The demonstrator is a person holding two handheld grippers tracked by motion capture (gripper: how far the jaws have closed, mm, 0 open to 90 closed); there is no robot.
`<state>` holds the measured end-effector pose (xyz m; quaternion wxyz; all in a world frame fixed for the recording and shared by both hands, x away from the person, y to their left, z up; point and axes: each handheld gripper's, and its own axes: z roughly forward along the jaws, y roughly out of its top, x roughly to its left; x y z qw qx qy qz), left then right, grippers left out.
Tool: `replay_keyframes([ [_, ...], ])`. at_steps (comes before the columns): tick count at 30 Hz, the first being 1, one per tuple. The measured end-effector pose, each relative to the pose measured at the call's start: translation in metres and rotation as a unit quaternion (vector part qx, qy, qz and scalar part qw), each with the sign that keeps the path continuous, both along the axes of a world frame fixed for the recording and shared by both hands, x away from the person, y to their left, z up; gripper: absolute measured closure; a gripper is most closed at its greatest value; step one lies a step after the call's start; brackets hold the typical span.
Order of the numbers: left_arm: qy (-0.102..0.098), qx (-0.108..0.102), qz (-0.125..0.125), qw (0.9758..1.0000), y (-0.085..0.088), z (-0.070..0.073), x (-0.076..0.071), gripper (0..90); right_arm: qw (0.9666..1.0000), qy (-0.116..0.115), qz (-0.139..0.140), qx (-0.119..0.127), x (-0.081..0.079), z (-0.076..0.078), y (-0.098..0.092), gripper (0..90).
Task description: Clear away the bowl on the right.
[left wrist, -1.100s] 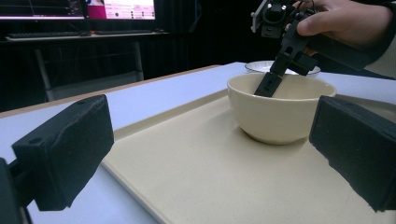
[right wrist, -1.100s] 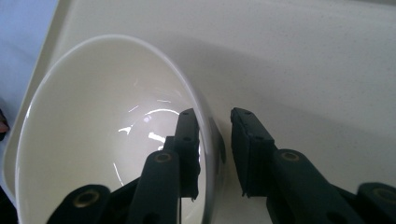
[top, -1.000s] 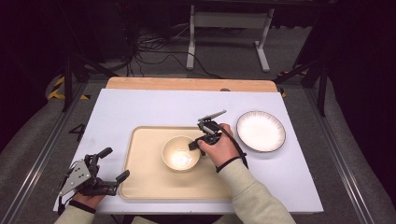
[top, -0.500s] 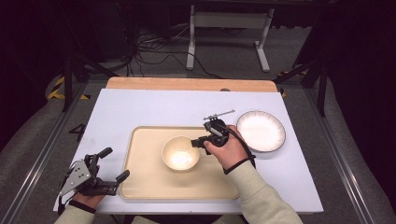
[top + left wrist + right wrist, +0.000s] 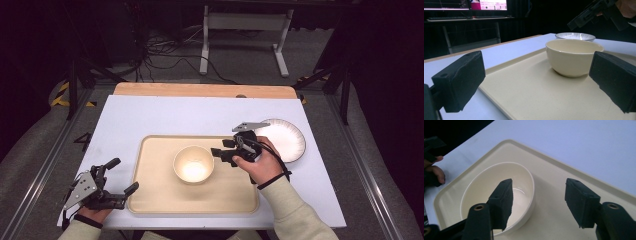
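I have the cream bowl [image 5: 193, 163] sitting upright in the middle of the beige tray [image 5: 150, 200], nothing in it as far as I can see. My right gripper [image 5: 220, 152] hangs just beside the bowl's right rim, above it and not touching; its jaws have just been opening and now stand apart with nothing between them, one pad over the bowl's mouth and the other over bare tray in the right gripper view [image 5: 537, 202]. I read this as the release step: bowl set down on the tray, right hand clear of it. My left gripper [image 5: 120, 176] rests at the tray's near left corner, jaws spread wide and empty, framing the bowl [image 5: 574, 57] from well off. The white plate [image 5: 286, 140] lies on the white table [image 5: 150, 120] just right of the tray, close behind my right hand. Next move, I judge, is to swing the right gripper over to the plate; that calls for a low, flat approach to get a jaw under the thin rim, and care not to clip the bowl on the way out.
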<state>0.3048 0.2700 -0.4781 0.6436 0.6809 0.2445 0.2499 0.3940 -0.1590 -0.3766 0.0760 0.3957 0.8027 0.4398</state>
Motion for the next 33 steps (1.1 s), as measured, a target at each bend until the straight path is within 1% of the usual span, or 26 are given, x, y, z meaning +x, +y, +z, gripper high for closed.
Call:
replay_keyframes([
  [1, 0.0, -0.001, 0.001, 1.0, 0.0, 0.0, 0.0, 0.9, 0.9999, -0.01, 0.006, 0.002, -0.002, 0.001, -0.003, 37.4],
  [2, 0.0, -0.001, 0.001, 1.0, 0.0, 0.0, 0.0, 0.9, 0.9999, -0.01, 0.006, 0.002, -0.002, 0.001, -0.003, 37.4],
  [3, 0.0, -0.001, 0.001, 1.0, 0.0, 0.0, 0.0, 0.9, 0.9995, -0.028, 0.016, 0.001, -0.004, 0.002, -0.008, 34.6],
  [6, 0.0, -0.001, 0.001, 1.0, 0.0, 0.0, 0.0, 0.9, 0.9984, -0.05, 0.025, -0.002, -0.007, 0.003, -0.014, 32.5],
  [9, -0.001, -0.001, 0.001, 1.0, 0.0, 0.0, 0.0, 0.9, 0.9976, -0.063, 0.029, 0.006, -0.009, 0.003, -0.023, 30.6],
  [12, 0.0, -0.001, 0.001, 1.0, 0.0, 0.0, 0.0, 0.9, 0.9974, -0.066, 0.028, 0.01, -0.01, 0.002, -0.028, 29.5],
  [16, 0.0, -0.001, 0.001, 1.0, 0.0, 0.0, 0.0, 0.9, 0.9954, -0.089, 0.03, 0.017, -0.013, -0.001, -0.039, 29.3],
  [18, -0.001, -0.001, 0.001, 1.0, 0.0, 0.0, 0.0, 0.8, 0.9947, -0.095, 0.028, 0.026, -0.016, -0.002, -0.045, 29.3],
  [21, 0.0, 0.0, 0.0, 1.0, 0.0, 0.0, 0.0, 0.8, 0.9935, -0.105, 0.03, 0.032, -0.019, -0.004, -0.051, 26.1],
  [22, 0.0, 0.0, 0.0, 1.0, 0.0, 0.0, 0.0, 0.8, 0.9935, -0.105, 0.03, 0.032, -0.019, -0.004, -0.051, 26.1],
  [24, -0.001, 0.001, 0.001, 1.0, 0.0, 0.0, 0.0, 0.8, 0.9916, -0.124, 0.026, 0.028, -0.022, -0.008, -0.057, 25.4],
  [27, -0.001, 0.001, 0.001, 1.0, 0.0, 0.0, 0.0, 0.8, 0.9905, -0.131, 0.021, 0.035, -0.026, -0.013, -0.065, 24.4],
  [29, -0.001, -0.001, 0.001, 1.0, 0.0, 0.0, 0.0, 0.8, 0.9895, -0.138, 0.018, 0.039, -0.029, -0.018, -0.069, 20.2],
  [30, -0.001, -0.002, 0.001, 1.0, -0.001, 0.0, 0.0, 0.8, 0.9889, -0.143, 0.018, 0.039, -0.03, -0.019, -0.071, 19.5],
  [32, -0.001, -0.002, 0.002, 1.0, -0.001, 0.0, 0.0, 0.8, 0.9861, -0.162, 0.014, 0.037, -0.032, -0.022, -0.076, 19.6],
  [33, 0.0, -0.001, 0.001, 1.0, -0.001, 0.0, 0.0, 0.8, 0.984, -0.173, 0.014, 0.04, -0.034, -0.023, -0.078, 19.6],
])
